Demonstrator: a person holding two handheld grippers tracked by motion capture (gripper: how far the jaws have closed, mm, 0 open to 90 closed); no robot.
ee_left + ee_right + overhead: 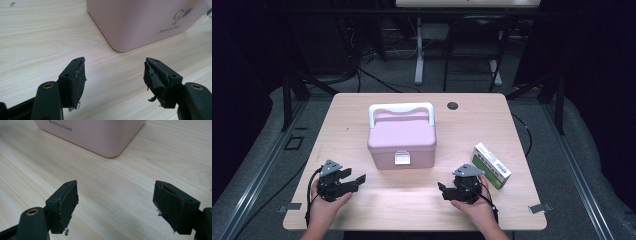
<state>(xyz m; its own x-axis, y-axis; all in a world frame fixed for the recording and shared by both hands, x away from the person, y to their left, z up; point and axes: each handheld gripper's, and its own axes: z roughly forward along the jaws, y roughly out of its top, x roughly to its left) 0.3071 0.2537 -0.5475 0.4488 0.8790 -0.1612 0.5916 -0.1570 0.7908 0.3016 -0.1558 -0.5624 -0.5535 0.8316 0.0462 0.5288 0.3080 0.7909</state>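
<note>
The left gripper rests low over the table, held in the person's left hand, with its jaws spread wide and nothing between them. In the left gripper view its worn black pads stand far apart over bare wood, and a rounded lower corner of the pink medicine chest lies just ahead of them, apart from both pads.

The right gripper, held in the right hand, is likewise wide open and empty. In the right gripper view its pads frame bare tabletop, with another corner of the chest ahead and the words "Medicine Chest" printed on that side.

From above, the medicine chest sits near the middle of the table, closed, with its white handle raised and a white latch on the near face. The left gripper is to the near left of the chest and the right gripper to its near right. A green and white carton lies right of the chest, just beside the right gripper. A small dark round grommet sits behind the chest.
</note>
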